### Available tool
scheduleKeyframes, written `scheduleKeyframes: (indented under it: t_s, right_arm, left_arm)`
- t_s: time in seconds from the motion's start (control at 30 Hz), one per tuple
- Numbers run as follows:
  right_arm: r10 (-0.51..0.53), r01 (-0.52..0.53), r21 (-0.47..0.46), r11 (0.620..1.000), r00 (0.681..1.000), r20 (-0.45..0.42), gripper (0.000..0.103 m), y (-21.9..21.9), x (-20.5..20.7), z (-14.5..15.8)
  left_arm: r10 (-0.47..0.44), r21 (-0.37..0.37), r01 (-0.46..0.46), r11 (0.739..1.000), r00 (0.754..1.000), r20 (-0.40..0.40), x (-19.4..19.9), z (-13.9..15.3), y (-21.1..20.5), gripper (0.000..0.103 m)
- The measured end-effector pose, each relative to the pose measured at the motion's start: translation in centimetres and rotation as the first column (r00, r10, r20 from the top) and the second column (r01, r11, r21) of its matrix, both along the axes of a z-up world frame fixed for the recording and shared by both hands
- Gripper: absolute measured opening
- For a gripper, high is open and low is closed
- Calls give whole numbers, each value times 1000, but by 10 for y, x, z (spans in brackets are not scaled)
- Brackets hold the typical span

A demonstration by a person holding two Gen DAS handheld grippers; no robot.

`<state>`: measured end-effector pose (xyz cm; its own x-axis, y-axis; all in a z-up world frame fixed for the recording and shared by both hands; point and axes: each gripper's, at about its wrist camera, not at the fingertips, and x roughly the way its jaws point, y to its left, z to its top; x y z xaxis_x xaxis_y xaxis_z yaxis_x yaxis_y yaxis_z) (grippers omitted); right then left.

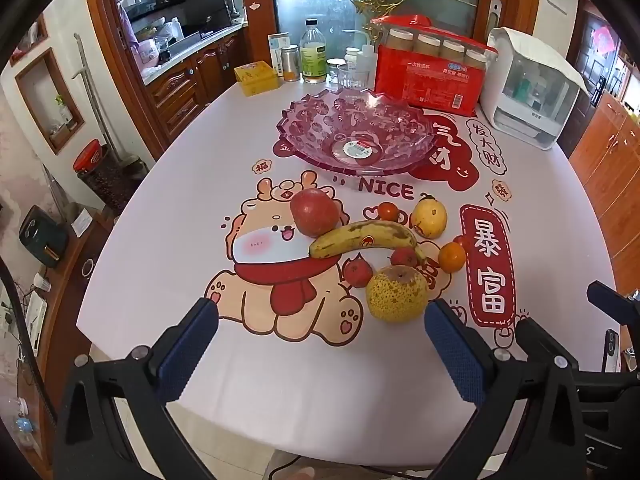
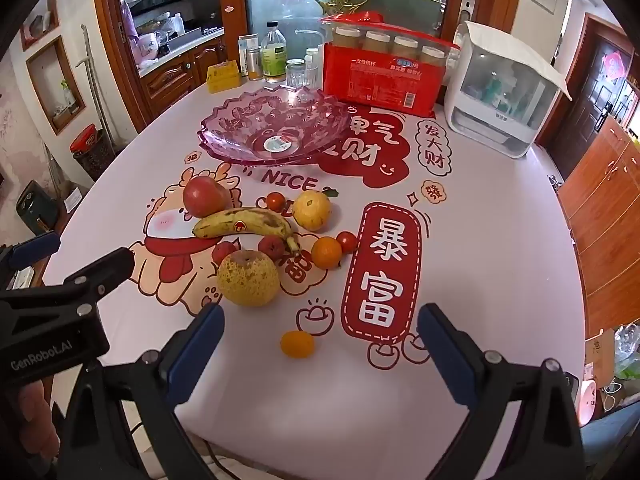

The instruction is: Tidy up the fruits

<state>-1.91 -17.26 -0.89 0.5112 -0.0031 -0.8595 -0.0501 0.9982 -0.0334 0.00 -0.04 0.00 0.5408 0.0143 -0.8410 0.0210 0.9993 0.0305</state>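
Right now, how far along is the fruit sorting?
Nothing looks done: the pink bowl is empty. Nothing is in hand: the left hand-held gripper and right hand-held gripper are both open. All fruit is left on the table, including the apple, banana, pear and a lone small orange.

- Setting: a home dining area opening onto a kitchen.
- Table carries a festive printed cover with a cartoon animal and red Chinese characters.
- Through a wood-framed opening, a kitchen counter holds dishes and pans; carved wooden cabinets sit under it.
- At the table's far edge: a clear bottle, small jars, a yellow tin, a red pack of paper cups, and a white countertop appliance.
- Frosted glass door with gold ornament behind; wooden cupboards at right.
- Pink glass bowl and loose fruit on the table.
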Motion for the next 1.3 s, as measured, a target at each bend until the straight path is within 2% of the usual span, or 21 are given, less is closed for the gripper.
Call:
scheduleKeyframes:
  t_s: [1.3]
  right_arm:
    - [-2,2,-3,1000,1000,-15,98,-5,18,-6]
  left_arm:
    - [-27,0,27,1000,999,-29,19,-12,-11,102]
